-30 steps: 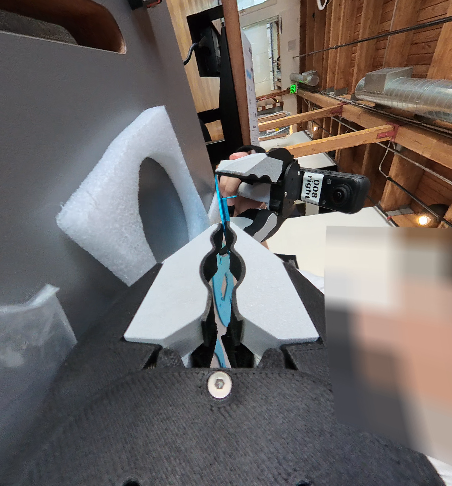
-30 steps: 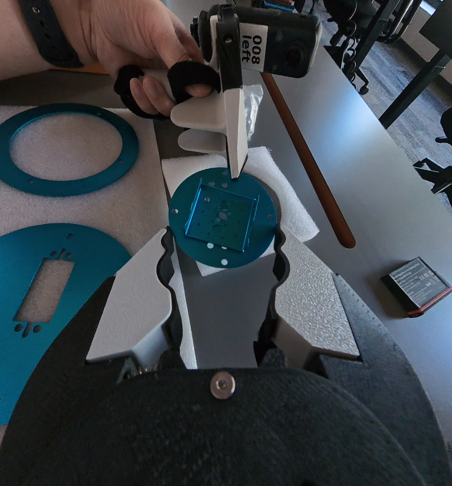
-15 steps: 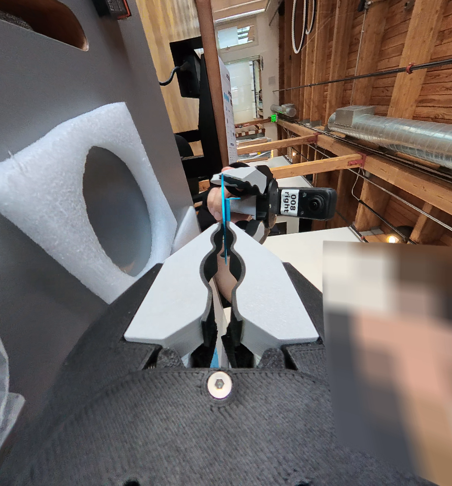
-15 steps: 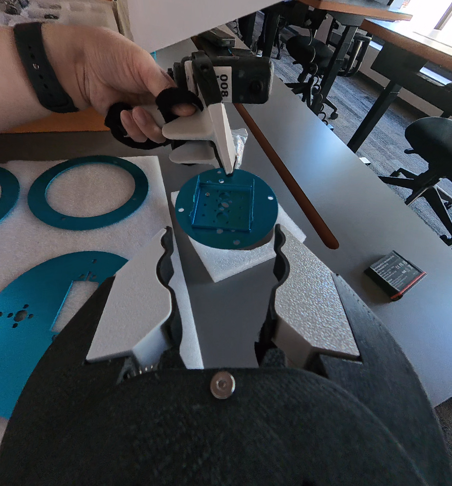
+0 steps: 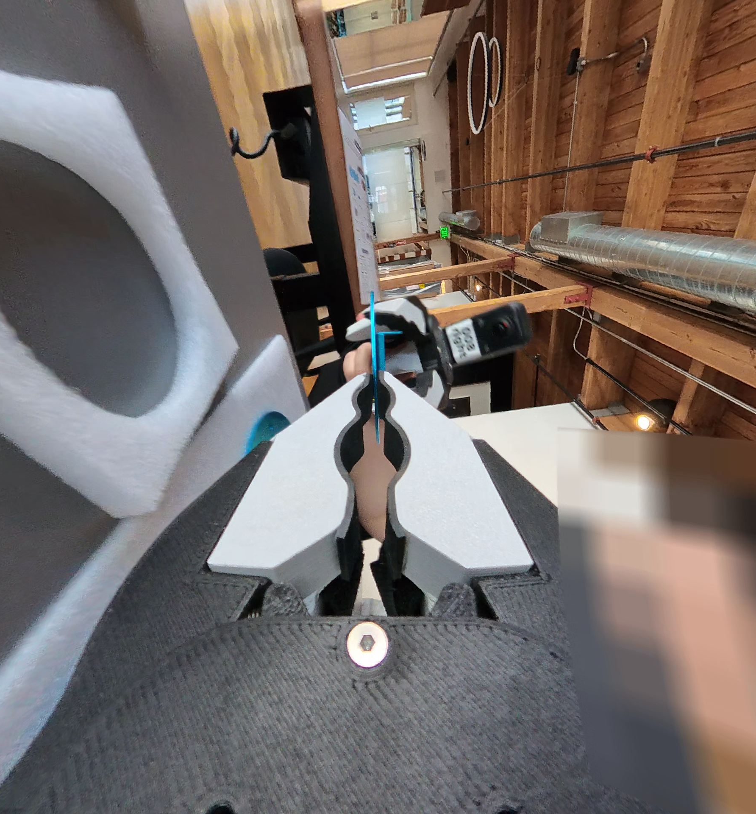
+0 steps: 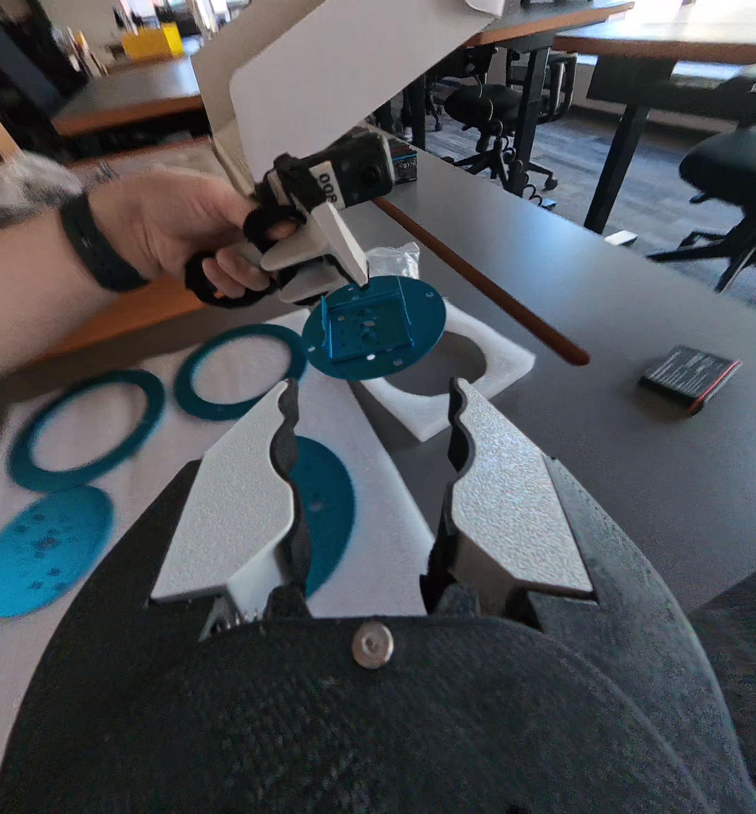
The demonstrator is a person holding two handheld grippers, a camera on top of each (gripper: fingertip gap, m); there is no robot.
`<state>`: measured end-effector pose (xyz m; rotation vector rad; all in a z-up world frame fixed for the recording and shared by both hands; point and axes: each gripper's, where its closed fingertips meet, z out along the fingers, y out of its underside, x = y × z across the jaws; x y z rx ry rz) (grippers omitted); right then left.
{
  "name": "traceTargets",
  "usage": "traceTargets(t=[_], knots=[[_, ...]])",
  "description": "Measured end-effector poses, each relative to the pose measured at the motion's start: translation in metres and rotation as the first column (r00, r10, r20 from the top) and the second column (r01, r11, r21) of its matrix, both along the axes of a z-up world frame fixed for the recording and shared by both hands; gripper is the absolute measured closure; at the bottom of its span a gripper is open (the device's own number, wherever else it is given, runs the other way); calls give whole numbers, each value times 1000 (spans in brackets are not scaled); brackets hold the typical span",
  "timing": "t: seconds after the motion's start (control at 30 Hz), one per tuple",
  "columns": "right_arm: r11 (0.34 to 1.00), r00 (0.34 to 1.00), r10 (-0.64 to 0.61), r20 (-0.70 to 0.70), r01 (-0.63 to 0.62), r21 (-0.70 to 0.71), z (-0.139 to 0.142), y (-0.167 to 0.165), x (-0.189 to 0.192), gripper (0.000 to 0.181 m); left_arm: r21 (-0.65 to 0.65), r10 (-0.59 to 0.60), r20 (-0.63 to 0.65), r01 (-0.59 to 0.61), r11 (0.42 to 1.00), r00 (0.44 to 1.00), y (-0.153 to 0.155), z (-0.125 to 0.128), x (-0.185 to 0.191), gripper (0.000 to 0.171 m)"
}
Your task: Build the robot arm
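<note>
Left gripper (image 6: 361,282): jaws pinching the far rim of the round blue metal plate with a raised square bracket (image 6: 369,332); the left wrist view shows the plate edge-on (image 5: 374,352) between the fingertips.
Plate position: lifted clear of the table, tilted, above the left edge of the white foam block with a round cut-out (image 6: 446,374); also just over the near foam sheet.
Left hand (image 6: 169,233): grips the handle, dark band on wrist.
Right gripper (image 6: 369,396): jaws spread wide, holding nothing, hovering near side of the plate, above the white foam sheet (image 6: 367,462) and grey table (image 6: 631,440).
Foam sheet contents: two dark teal flat metal rings (image 6: 88,431) (image 6: 239,372) far left, a light blue perforated disc (image 6: 44,550) near left, another blue disc (image 6: 323,506) partly hidden behind the right gripper's left finger.
Right side of table: black rectangular battery-like block with red edge (image 6: 689,379), well apart from the foam block.
Far: clear plastic bag (image 6: 394,260) just behind the plate; brown rod-like strip (image 6: 486,282) running diagonally across the table.
Blur: left part of right wrist view smeared.
</note>
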<state>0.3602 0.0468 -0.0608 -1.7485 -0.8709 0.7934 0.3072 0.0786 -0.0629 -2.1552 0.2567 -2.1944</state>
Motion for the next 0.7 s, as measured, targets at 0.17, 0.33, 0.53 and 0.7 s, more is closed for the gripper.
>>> traceTargets(t=[0.17,0.33,0.53,0.7], knots=[[938,954,-56,-295,-52,-343,6,-34,9,144,-13,-14,31,15,1000,999,-32,11,4,171],[960,936,-53,-347,-48,-276,26,-69,17,170,-25,-3,36,4,1000,999,-63,17,5,171],[994,994,-51,-94,60,91,54,-121,6,172,-36,-13,57,15,999,998,-105,32,7,171],[993,999,-21,-31,24,116,61,-158,-12,135,-111,-27,105,39,993,994,-142,46,4,171]])
